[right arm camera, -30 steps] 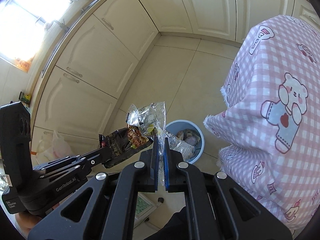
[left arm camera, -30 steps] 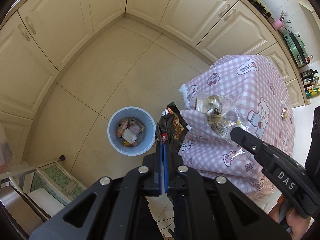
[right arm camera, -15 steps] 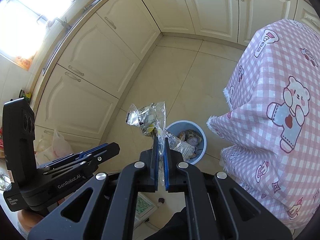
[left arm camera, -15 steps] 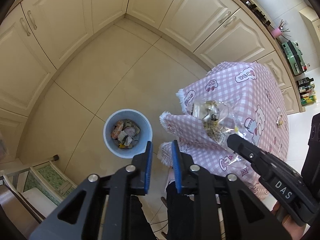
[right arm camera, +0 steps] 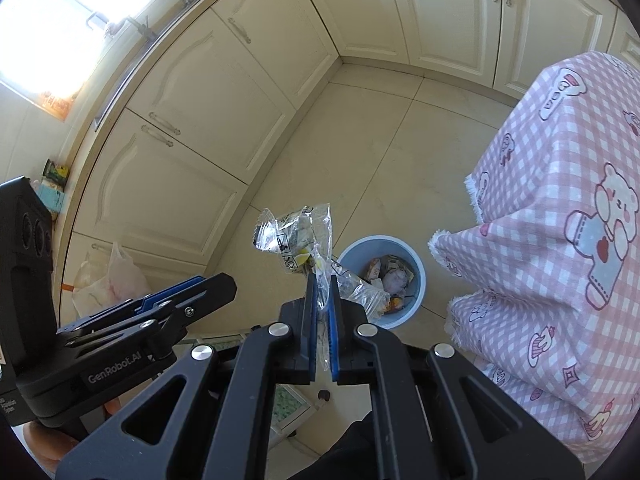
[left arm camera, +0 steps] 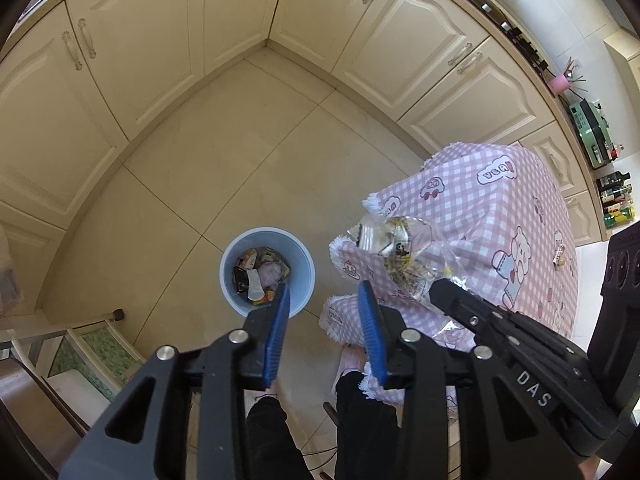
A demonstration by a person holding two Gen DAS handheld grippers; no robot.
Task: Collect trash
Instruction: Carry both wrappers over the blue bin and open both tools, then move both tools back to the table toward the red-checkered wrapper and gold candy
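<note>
A: Left wrist view, nearest first. The left gripper [left arm camera: 323, 308] stands with its blue pads spread wide and nothing between them. A second ago these pads were pinched on a dark snack wrapper; half a second ago they had parted and the wrapper was gone.

B: And where is that wrapper now?

A: Probably in the blue bin [left arm camera: 267, 273] on the floor, directly below the open pads. Dark packaging lies among the paper and foil scraps inside, though I cannot say for certain it is the same piece.

B: Right wrist view, same order?

A: The right gripper [right arm camera: 321, 286] is closed on the tail of a clear plastic bag [right arm camera: 295, 236], which stands up above the pads, crumpled, with printed marks and a yellow scrap inside. That grip matches both earlier frames. In this view the bag sits up and left of the bin's rim, not plainly over the opening.

B: Farther out?

A: The table with the pink checked cloth [left arm camera: 486, 216] beside the bin, then the tiled floor [left arm camera: 240, 152] and the cream cabinets [left arm camera: 432, 36] round the corner.

B: Meaning for the task?

A: One piece appears delivered; the clear bag remains. In my judgement the right gripper should centre over the bin before letting go, since a light bag may drift.
</note>
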